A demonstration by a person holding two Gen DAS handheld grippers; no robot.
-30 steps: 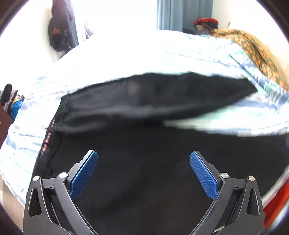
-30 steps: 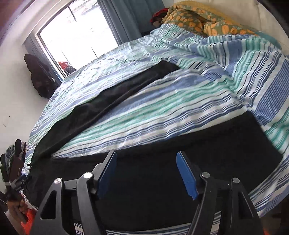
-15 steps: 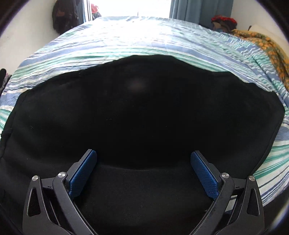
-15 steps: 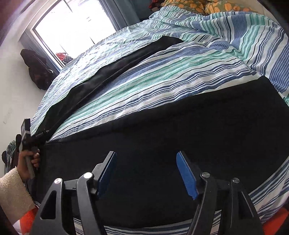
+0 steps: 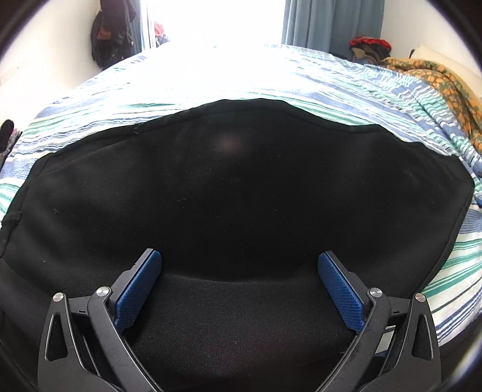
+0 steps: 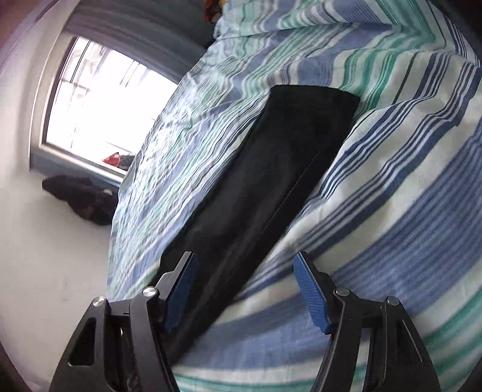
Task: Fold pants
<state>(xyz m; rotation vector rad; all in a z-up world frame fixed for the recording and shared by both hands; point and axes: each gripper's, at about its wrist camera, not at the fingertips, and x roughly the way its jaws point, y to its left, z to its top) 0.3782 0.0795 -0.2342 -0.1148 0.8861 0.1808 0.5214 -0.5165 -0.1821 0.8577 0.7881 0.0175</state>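
Black pants [image 5: 241, 196] lie spread on a striped bed cover [image 5: 271, 75]. In the left wrist view their wide upper part fills most of the picture, and my left gripper [image 5: 239, 263] hovers low over it, open, with nothing between its blue pads. In the right wrist view one long pant leg [image 6: 271, 181] runs away diagonally across the cover to its hem at the far end. My right gripper [image 6: 245, 265] hangs open above the near part of that leg, over its right edge, rolled to one side, gripping nothing.
An orange patterned blanket [image 5: 436, 81] lies at the bed's far right. A bright window [image 6: 99, 105] and blue curtain [image 5: 331, 24] stand behind the bed. Dark clothes [image 5: 111, 33] hang on the white wall at the left; a dark bundle [image 6: 81, 199] lies below the window.
The right gripper has swung sideways and rolled, from over the near pant part to above the far leg. The left gripper dropped closer to the pants earlier, then held still.
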